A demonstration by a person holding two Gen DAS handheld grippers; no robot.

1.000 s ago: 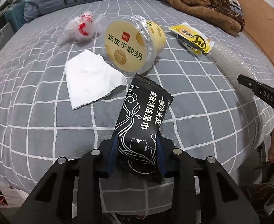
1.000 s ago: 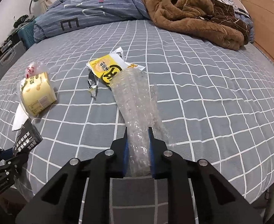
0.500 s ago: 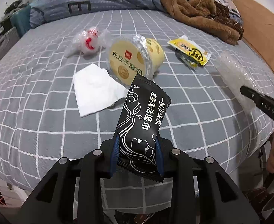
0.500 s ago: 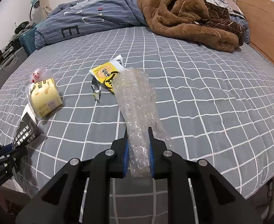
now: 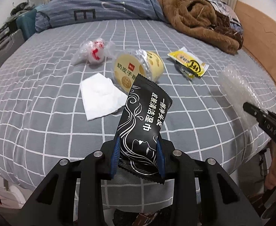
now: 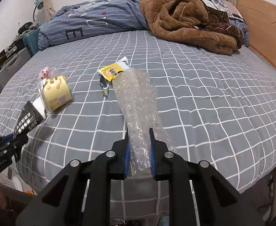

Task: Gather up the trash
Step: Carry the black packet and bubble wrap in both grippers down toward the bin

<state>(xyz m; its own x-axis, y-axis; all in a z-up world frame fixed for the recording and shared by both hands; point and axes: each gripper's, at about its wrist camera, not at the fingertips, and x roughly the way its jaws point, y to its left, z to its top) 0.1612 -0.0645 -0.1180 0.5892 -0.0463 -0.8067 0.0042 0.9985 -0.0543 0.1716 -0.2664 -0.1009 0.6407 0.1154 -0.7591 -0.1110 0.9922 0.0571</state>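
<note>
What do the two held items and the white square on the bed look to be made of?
Black sachet: glossy printed plastic film, with crimped serrated ends. Bubble wrap: clear soft plastic, its air cells visible. White tissue: matte thin paper, probably, with soft creases.

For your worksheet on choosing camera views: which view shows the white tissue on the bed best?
The left wrist view. There the white tissue lies flat on the bed in full outline, beside the yellow cup. In the right wrist view only a sliver of it shows, between that cup and the black packet.
</note>
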